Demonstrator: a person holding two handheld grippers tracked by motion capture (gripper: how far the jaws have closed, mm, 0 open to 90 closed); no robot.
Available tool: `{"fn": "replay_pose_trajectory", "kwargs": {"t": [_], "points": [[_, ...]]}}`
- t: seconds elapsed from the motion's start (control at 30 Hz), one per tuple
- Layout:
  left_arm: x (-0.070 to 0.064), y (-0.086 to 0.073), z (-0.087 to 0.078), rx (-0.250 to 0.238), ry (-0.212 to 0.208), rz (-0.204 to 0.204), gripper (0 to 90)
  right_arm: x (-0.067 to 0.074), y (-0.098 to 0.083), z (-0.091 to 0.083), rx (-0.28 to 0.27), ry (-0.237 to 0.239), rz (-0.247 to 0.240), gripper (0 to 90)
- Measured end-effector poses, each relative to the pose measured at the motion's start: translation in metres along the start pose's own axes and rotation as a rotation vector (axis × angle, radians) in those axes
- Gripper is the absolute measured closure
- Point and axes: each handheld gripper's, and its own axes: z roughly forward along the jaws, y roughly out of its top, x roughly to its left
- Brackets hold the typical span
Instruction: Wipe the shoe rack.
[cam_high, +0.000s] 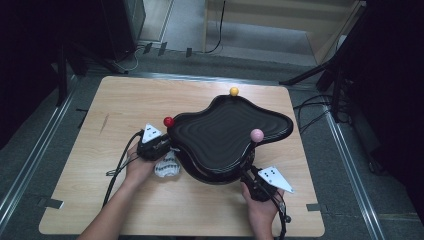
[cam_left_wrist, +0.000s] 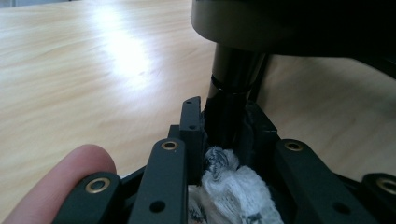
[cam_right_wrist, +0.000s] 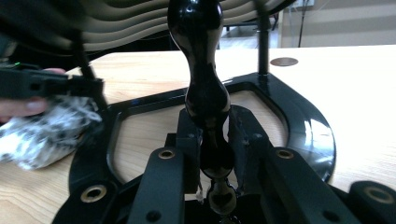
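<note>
Where the wooden table (cam_high: 125, 100) carries it right of centre, the black wavy tray (cam_high: 227, 135) stands raised on turned posts over a glossy base frame (cam_right_wrist: 299, 116); it appears rigid, fairly heavy and slick, best taken by the posts. Right gripper (cam_right_wrist: 212, 140) is clamped on the post (cam_right_wrist: 203, 88) below the pink ball (cam_high: 257, 134). Left gripper (cam_left_wrist: 224, 126) has its jaws closed on another dark post (cam_left_wrist: 231, 79) near the red ball (cam_high: 168, 121), with a white patterned cloth (cam_left_wrist: 233, 191) bunched between its arms. Whether that cloth is pinched cannot be told; the tray hides the post joints.
</note>
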Motion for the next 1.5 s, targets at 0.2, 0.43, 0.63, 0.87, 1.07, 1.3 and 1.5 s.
{"fn": "replay_pose_trajectory", "kwargs": {"t": [0.2, 0.43, 0.63, 0.87, 1.07, 1.3, 1.5], "points": [[0.022, -0.003, -0.045, -0.065, -0.064, -0.165, 39.1, 0.005, 0.002, 0.005, 0.015, 0.021, -0.006, 75.2], [0.013, -0.026, -0.058, 0.105, -0.083, -0.165, 10.0, 0.004, 0.001, 0.005, 0.015, 0.026, -0.007, 75.2], [0.009, -0.032, -0.045, 0.203, -0.055, -0.16, 12.0, 0.005, 0.001, 0.004, 0.019, 0.027, -0.006, 75.2], [0.003, -0.035, -0.046, 0.198, -0.059, -0.132, 66.9, 0.004, 0.001, 0.004, 0.017, 0.033, -0.009, 75.2], [0.005, -0.026, -0.057, 0.12, -0.041, -0.167, 78.1, 0.005, 0.001, 0.004, 0.018, 0.031, -0.008, 75.2], [0.008, 0.019, -0.073, -0.104, 0.084, -0.177, 78.4, 0.005, 0.001, 0.004, 0.017, 0.032, -0.009, 75.2], [-0.007, 0.033, -0.072, -0.095, 0.082, -0.11, 78.4, 0.005, 0.001, 0.005, 0.015, 0.036, -0.017, 75.3]]}}
